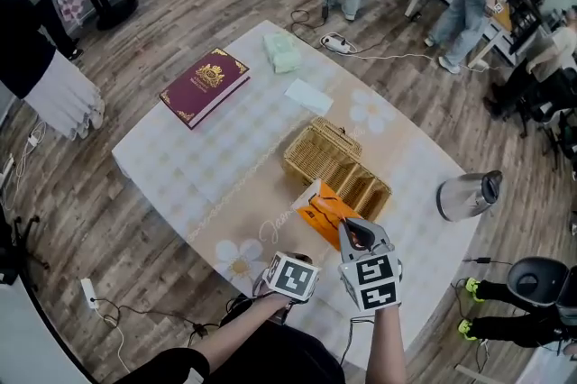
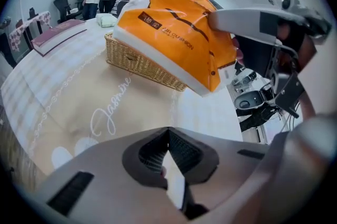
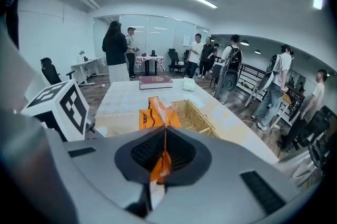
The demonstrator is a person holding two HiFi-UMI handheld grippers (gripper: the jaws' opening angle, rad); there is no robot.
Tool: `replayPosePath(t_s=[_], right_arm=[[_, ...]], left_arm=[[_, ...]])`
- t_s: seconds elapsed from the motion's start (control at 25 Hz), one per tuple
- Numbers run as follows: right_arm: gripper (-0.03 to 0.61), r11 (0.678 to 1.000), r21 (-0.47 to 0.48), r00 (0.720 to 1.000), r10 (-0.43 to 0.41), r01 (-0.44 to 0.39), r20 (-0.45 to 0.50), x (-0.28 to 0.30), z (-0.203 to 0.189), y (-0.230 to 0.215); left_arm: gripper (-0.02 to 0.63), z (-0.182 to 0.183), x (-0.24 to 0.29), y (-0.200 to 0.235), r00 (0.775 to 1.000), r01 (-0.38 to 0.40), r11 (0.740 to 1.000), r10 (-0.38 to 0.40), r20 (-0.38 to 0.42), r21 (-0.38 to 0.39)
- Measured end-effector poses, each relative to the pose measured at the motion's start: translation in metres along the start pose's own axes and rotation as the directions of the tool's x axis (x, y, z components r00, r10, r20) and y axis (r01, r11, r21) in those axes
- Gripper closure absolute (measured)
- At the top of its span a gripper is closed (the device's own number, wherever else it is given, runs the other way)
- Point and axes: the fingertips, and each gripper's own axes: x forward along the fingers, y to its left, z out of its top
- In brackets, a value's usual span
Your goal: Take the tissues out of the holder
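A cloth-covered counter point(image 1: 180, 148) is seen filling the middle of the head view, and a wicker basket point(image 1: 338, 159) is set on it towards the near right. An orange tissue pack point(image 1: 325, 213) is held up over the basket's near corner; in the left gripper view it is seen raised above the rim and appears clear of it, so the lift out is judged as good as done. The right claw point(image 3: 165, 131) is closed on a thin edge of the pack's wrapper, and the pack is hung out ahead of it, towards the basket, with its long axis slanted down and away from the pads. The left claw point(image 2: 168, 133) is drawn together on nothing that can be made out; only a pale sliver is shown behind its tips. The pack is found up and to the right of the left claw, apart from it, so the carry to bare cloth is judged to rest with the right hand.
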Motion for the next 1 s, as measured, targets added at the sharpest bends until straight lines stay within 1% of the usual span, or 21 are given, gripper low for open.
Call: replayPosePath(t_s=[0.24,0.48,0.68,0.76,0.88,1.0], right_arm=[[0.565,0.998,0.026,0.998,0.054,-0.053,-0.021,-0.016,-0.036,0.026],[0.565,0.995,0.011,0.994,0.101,-0.101,-0.046,-0.027,-0.063,0.052],[0.565,0.989,0.000,0.987,0.149,-0.150,-0.052,-0.034,-0.080,0.076],[0.565,0.986,-0.010,0.985,0.166,-0.167,-0.056,-0.037,-0.088,0.086],[0.565,0.984,-0.004,0.982,0.179,-0.180,-0.062,-0.043,-0.099,0.099],[0.565,0.984,0.015,0.981,0.180,-0.179,-0.070,-0.052,-0.111,0.109]], left_arm=[[0.607,-0.032,0.002,-0.015,1.000,-0.007,0.999,0.007,-0.004,-0.042],[0.607,-0.065,-0.004,-0.028,1.000,-0.026,0.996,0.026,-0.001,-0.087],[0.607,-0.087,-0.014,-0.027,0.997,-0.080,0.989,0.082,0.010,-0.124],[0.607,-0.097,-0.011,-0.029,0.996,-0.083,0.986,0.088,0.024,-0.145],[0.607,-0.109,-0.015,-0.032,0.993,-0.098,0.981,0.107,0.047,-0.168],[0.607,-0.122,-0.024,-0.038,0.990,-0.119,0.974,0.130,0.045,-0.191]])
